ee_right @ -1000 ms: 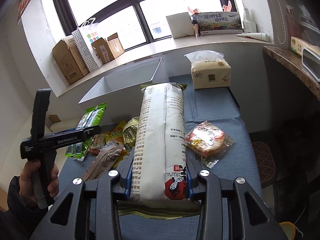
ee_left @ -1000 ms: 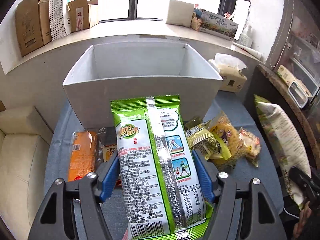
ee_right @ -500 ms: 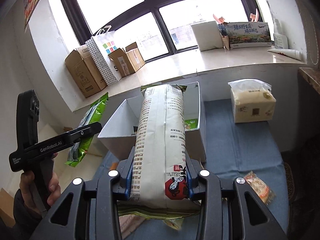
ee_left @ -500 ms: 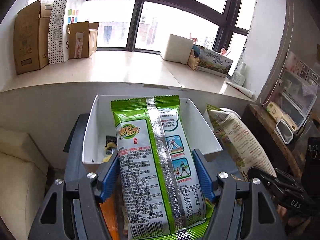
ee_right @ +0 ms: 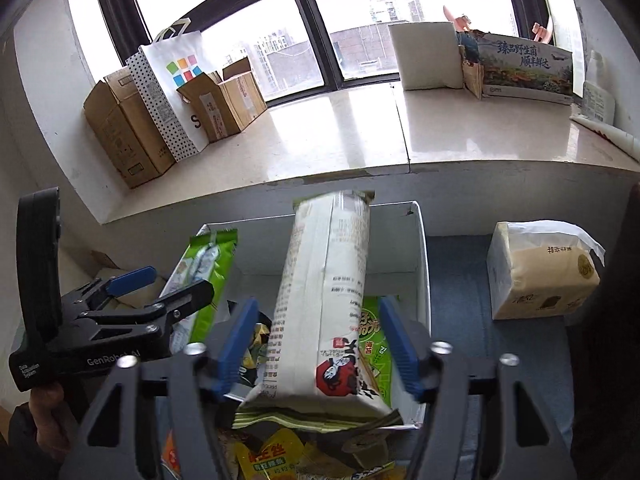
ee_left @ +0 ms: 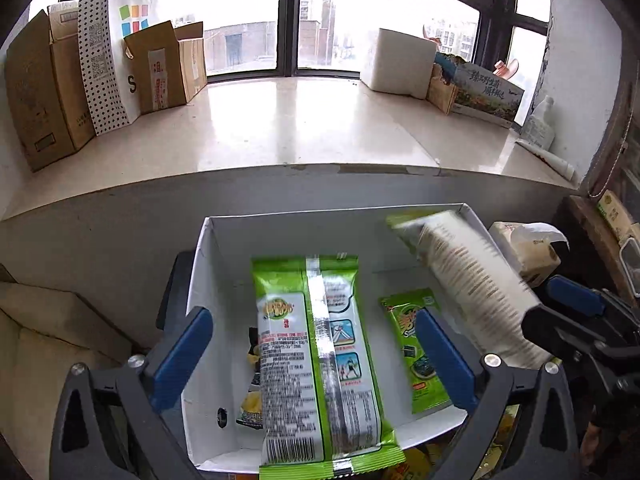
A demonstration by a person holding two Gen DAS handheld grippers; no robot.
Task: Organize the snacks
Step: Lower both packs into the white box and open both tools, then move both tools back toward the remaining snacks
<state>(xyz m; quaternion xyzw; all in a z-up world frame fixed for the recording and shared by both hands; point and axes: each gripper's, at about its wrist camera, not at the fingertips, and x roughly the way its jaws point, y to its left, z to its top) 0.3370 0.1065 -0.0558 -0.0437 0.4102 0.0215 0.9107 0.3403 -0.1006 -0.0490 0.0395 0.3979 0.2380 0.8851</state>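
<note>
A white open box (ee_left: 202, 276) stands on the blue cloth below the windowsill; it also shows in the right wrist view (ee_right: 423, 264). My left gripper (ee_left: 316, 354) is open above it, and the green snack pack (ee_left: 320, 352) lies loose between its spread fingers, over the box. My right gripper (ee_right: 318, 346) is open too, and the long white snack pack (ee_right: 324, 292) drops between its fingers into the box, blurred in the left wrist view (ee_left: 472, 284). A small green seaweed pack (ee_left: 416, 344) and some dark and yellow packets (ee_left: 252, 392) lie inside the box.
A tissue pack (ee_right: 544, 272) sits right of the box on the blue cloth (ee_right: 456, 264). Several loose snacks (ee_right: 280, 456) lie in front of the box. Cardboard boxes (ee_right: 128, 136) and a paper bag (ee_right: 176, 80) stand on the windowsill.
Both grippers have moved forward over the box and opened. The green pack and the white pack have left their grip and drop toward the box.
</note>
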